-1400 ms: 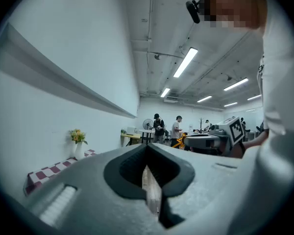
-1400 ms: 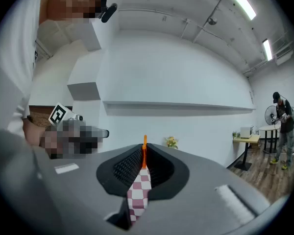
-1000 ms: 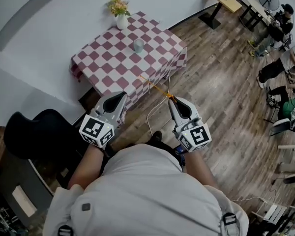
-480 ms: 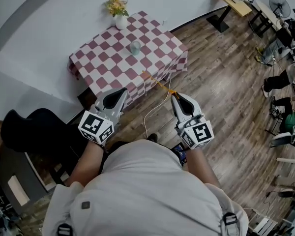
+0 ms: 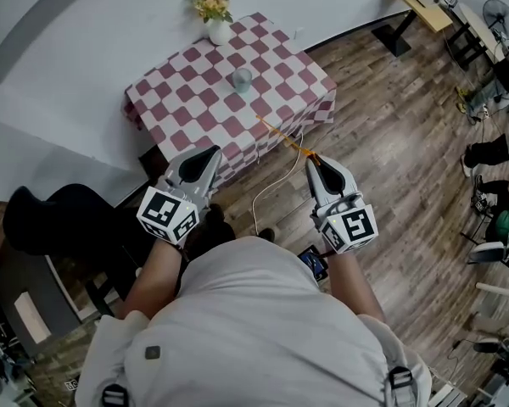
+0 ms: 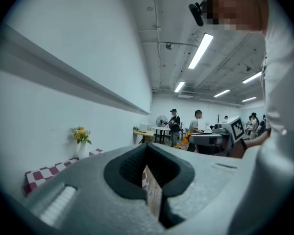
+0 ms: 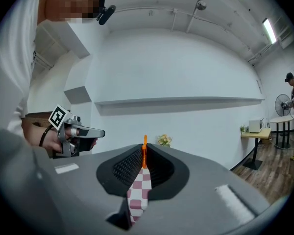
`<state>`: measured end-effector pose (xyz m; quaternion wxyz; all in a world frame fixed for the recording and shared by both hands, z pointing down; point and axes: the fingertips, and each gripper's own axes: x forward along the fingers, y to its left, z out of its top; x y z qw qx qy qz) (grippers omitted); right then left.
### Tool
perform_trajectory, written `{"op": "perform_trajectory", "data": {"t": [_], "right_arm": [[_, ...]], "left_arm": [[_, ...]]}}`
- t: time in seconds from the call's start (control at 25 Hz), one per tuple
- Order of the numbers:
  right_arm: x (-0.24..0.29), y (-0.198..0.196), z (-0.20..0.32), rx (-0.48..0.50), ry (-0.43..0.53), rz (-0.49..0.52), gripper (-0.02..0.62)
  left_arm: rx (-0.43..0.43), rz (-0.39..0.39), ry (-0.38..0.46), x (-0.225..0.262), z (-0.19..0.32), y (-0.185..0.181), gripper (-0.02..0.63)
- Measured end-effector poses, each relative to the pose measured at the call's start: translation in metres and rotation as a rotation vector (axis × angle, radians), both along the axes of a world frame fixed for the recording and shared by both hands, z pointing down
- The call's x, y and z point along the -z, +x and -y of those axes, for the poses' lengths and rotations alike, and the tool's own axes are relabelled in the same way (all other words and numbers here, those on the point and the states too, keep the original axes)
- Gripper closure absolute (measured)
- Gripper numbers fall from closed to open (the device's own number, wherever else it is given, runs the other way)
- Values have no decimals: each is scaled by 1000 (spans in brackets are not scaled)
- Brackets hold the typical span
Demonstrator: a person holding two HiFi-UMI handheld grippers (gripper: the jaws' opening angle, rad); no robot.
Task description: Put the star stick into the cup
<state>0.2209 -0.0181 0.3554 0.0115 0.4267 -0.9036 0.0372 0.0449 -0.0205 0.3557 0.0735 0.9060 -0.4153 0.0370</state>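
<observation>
A thin orange star stick [image 5: 285, 137] juts forward from my right gripper [image 5: 315, 160], which is shut on it; its far end hangs over the near edge of the checked table [image 5: 276, 66]. In the right gripper view the stick [image 7: 144, 150] stands upright between the closed jaws of the right gripper [image 7: 143, 155]. A small pale cup [image 5: 242, 79] stands upright mid-table, well ahead of both grippers. My left gripper [image 5: 211, 152] is shut and holds nothing, short of the table's near corner. The left gripper [image 6: 148, 151] shows only a thin slit between its jaws.
A white vase of flowers [image 5: 217, 25] stands at the table's far edge by the wall. A black chair [image 5: 59, 227] is at my left. A pale cable [image 5: 267, 189] lies on the wooden floor. Desks, a fan [image 5: 499, 11] and seated people [image 5: 492, 151] fill the right side.
The table has drawn a little closer and shifted right in the head view. Both grippers have moved slightly right, and the stick's far end now reaches over the table's edge.
</observation>
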Motion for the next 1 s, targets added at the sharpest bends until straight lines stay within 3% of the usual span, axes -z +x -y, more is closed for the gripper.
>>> {"op": "perform_trajectory", "data": {"t": [0.4,1.0], "right_arm": [[5,-39,43,-39,1,-20,566],[14,-143,91,-116,12,-36,566]], "left_arm": [[-29,-27,3,3,51,-42,603],[-136,-42,9,9,106,-137,603]]}}
